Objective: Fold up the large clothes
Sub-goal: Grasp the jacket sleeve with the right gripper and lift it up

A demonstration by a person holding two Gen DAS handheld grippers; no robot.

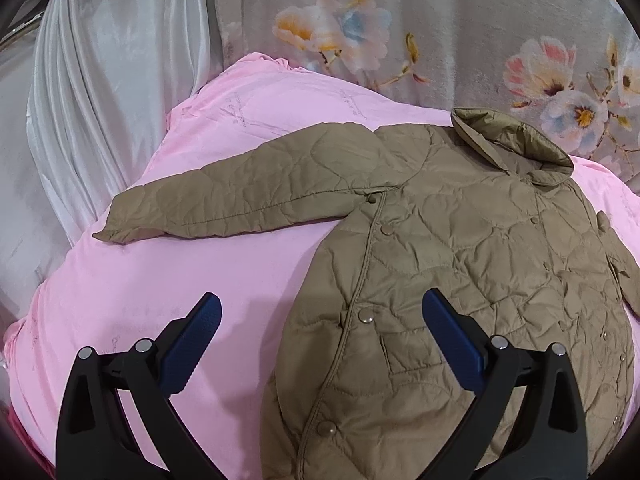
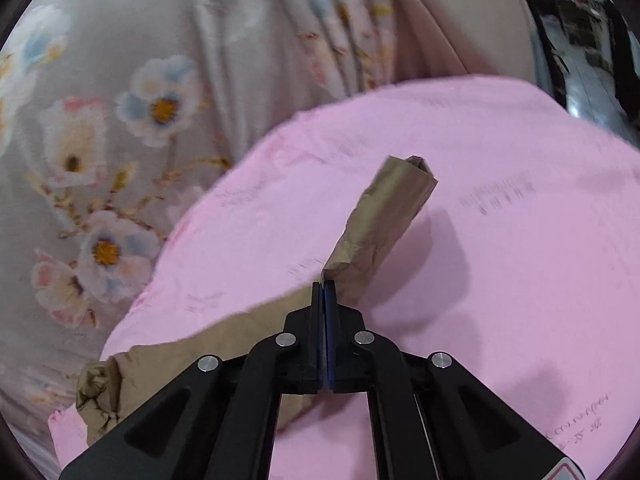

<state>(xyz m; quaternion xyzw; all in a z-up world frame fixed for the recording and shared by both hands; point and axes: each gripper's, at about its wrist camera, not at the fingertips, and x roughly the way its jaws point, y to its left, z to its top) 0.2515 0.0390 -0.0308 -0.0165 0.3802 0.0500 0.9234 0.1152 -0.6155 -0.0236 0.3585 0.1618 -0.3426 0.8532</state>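
Observation:
A tan quilted jacket (image 1: 460,272) lies face up on a pink quilt (image 1: 192,280), collar at the far side, one sleeve (image 1: 240,196) stretched out to the left. My left gripper (image 1: 322,306) is open and empty, hovering above the jacket's lower left front edge. In the right wrist view my right gripper (image 2: 325,282) is shut on the jacket's other sleeve (image 2: 384,216) and holds it lifted above the quilt (image 2: 500,240), with the cuff pointing away. The jacket's body (image 2: 168,364) shows at the lower left of that view.
A grey floral blanket (image 1: 440,32) covers the area behind the quilt. It also shows in the right wrist view (image 2: 120,120). White satin drapes (image 1: 100,92) hang at the left. A dark cluttered area (image 2: 580,40) lies at the far right.

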